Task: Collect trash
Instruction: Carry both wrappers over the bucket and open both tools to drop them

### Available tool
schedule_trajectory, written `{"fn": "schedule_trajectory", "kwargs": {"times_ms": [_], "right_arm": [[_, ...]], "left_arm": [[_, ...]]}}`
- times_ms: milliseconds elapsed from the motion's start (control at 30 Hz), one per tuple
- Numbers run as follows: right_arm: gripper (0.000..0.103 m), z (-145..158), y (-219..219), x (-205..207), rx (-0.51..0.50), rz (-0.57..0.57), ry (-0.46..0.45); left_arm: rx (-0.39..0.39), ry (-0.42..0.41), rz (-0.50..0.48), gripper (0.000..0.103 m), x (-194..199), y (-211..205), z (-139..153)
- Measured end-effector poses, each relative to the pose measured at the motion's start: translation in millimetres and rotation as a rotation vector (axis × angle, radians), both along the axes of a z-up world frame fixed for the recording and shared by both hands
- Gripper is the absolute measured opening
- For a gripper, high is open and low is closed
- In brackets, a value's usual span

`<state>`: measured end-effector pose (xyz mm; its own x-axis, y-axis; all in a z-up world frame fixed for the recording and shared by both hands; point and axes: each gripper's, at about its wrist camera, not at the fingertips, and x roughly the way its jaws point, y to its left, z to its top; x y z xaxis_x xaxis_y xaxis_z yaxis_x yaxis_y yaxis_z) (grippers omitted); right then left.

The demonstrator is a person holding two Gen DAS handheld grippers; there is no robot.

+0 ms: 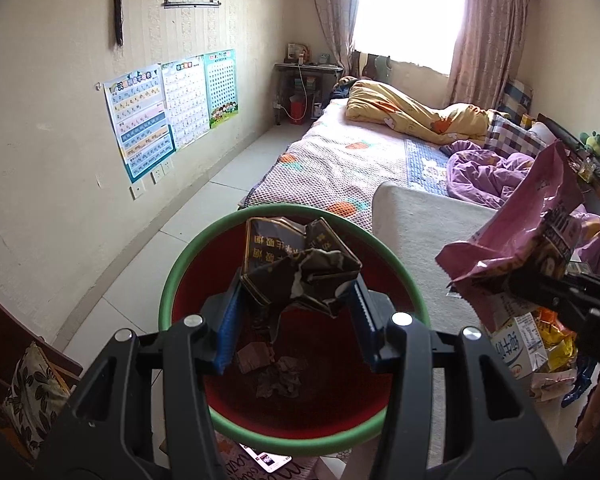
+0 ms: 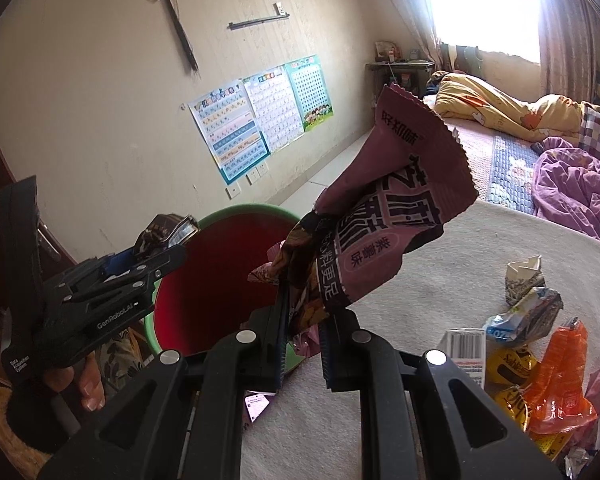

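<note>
Left gripper (image 1: 300,292) clamps a crumpled dark carton (image 1: 300,264), held directly above the open mouth of the red bin (image 1: 188,264) with green rim; scraps lie at its bottom. Right gripper (image 2: 304,320) is closed on a pink snack bag (image 2: 380,216), beside the bin over the grey blanket (image 2: 420,280). More wrappers (image 2: 540,360) remain on the blanket

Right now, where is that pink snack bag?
The pink snack bag is pinched in the right gripper, held up just right of the red bin, above the grey blanket's edge.
</note>
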<state>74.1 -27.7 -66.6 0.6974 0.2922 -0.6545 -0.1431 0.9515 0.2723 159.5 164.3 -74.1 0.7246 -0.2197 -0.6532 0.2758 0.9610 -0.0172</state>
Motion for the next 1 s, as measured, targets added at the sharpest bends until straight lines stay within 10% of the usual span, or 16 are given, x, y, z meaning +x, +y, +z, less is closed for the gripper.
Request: {"fn": "schedule_trajectory", "kwargs": {"times_ms": [667, 800, 1000], "right_arm": [[0.017, -28.8, 50.6, 43.2, -0.125, 0.111, 0.104], [0.04, -30.4, 53.0, 48.2, -0.127, 0.129, 0.106], [0.042, -28.5, 42.2, 42.0, -0.109, 0.124, 0.1]], "left_arm": [[-0.015, 0.091, -0.007, 0.052, 37.4, 5.4, -29.7], [-0.019, 0.099, 0.009, 0.068, 38.8, 7.5, -34.2], [-0.017, 0.096, 0.036, 0.071, 29.6, 8.1, -33.0]]}}
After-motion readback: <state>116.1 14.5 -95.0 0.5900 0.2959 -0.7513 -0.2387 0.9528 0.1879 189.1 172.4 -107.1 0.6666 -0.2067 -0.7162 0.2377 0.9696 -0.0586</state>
